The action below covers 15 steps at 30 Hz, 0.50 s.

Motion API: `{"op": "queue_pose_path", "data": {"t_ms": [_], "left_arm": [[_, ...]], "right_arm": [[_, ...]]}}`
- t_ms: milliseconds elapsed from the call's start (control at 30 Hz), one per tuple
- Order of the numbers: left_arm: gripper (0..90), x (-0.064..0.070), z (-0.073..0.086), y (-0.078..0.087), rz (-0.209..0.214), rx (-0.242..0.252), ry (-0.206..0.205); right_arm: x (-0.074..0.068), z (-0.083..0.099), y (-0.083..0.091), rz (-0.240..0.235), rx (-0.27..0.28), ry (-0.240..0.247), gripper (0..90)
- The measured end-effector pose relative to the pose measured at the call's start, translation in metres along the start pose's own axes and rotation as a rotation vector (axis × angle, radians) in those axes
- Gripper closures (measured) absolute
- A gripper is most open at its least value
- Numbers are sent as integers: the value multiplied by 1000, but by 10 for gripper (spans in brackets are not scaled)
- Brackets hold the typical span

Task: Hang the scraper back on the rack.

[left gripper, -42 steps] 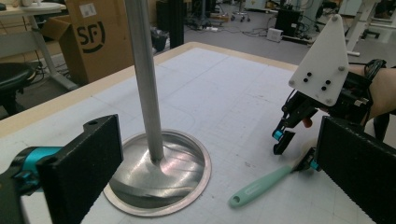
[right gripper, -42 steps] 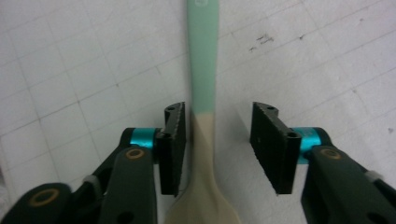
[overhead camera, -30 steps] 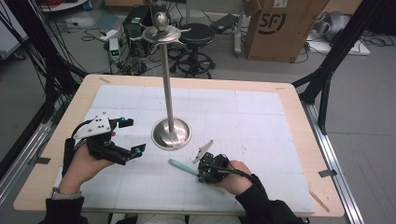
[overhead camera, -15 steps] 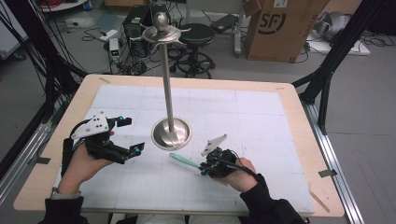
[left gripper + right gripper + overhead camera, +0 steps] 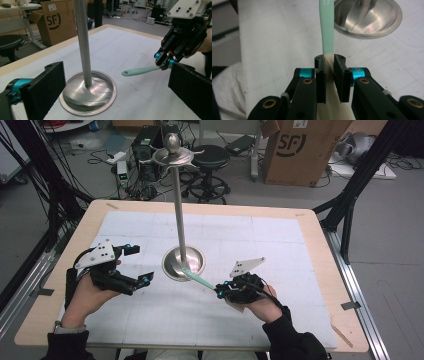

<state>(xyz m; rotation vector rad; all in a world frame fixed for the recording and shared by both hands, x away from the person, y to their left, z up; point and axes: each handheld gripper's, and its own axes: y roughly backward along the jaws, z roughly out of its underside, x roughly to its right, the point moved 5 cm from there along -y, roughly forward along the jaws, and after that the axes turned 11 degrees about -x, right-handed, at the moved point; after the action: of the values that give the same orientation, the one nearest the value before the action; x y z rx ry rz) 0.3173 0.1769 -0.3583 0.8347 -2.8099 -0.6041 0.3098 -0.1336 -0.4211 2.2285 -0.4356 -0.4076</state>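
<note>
Two grippers low over table: right gripper (image 5: 220, 291) clamped on mint-handled utensil (image 5: 199, 279), handle tip reaching near edge of steel stand base (image 5: 172, 267); left gripper (image 5: 141, 265) wide open, empty, left of base

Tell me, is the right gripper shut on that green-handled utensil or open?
Shut on it. In the right gripper view, the right gripper has both jaws pressed against the utensil, whose green handle sticks out toward the metal stand base.
</note>
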Motion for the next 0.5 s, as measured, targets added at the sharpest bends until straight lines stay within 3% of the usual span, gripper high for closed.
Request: {"op": "queue_pose_path", "data": {"t_ms": [267,500], "left_arm": [[18,2,-4,5,22,42,15],[18,2,-2,4,18,29,17]], "right_arm": [[3,-10,22,-13,163,-6,812],[3,-26,53,-21,305,22,812]]}}
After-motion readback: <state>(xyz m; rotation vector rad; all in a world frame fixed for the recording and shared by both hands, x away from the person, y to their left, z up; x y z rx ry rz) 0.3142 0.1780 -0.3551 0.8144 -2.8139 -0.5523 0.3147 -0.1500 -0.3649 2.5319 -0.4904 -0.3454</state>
